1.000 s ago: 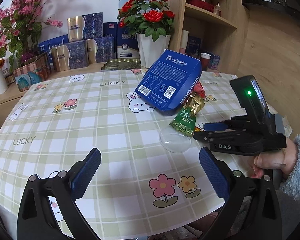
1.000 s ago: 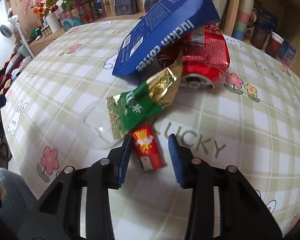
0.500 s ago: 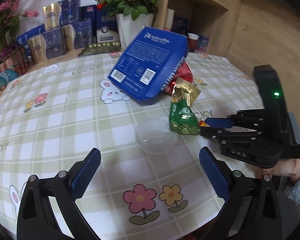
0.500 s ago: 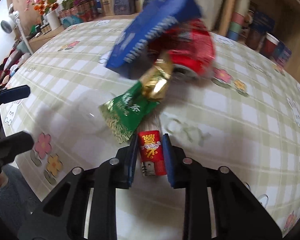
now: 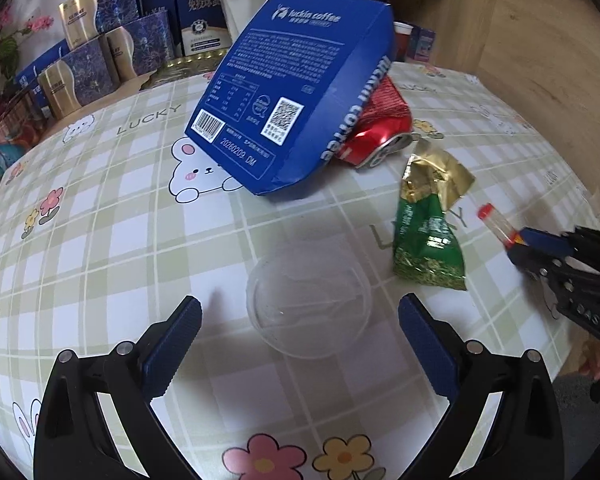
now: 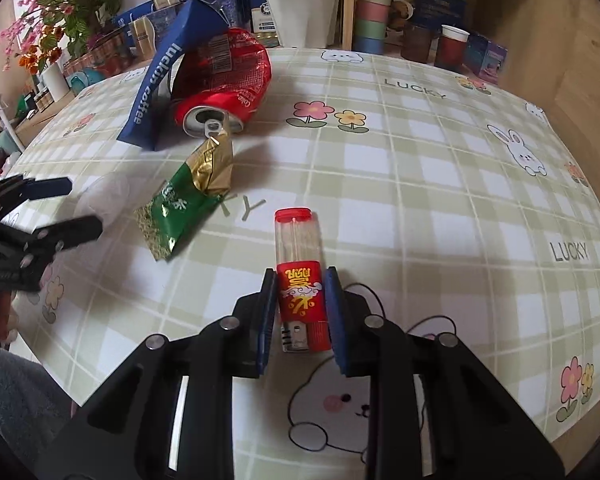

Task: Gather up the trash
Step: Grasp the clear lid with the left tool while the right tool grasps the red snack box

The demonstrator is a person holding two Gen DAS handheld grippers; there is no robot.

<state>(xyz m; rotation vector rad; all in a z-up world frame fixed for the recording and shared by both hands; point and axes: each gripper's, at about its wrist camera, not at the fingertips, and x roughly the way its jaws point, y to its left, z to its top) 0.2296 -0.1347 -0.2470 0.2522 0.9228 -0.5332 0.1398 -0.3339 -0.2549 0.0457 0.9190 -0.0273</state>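
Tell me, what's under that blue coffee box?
A crushed red can lies on its side under the blue box, which leans on it. The can's open end sticks out toward the green packet. Its far end is hidden behind the box.

From my left tool's view, the blue coffee box [image 5: 296,92] covers most of the crushed red can [image 5: 380,136] behind it, my right gripper [image 5: 518,245] runs off the right edge, and the clear lid [image 5: 308,300] is too faint to trace fully.
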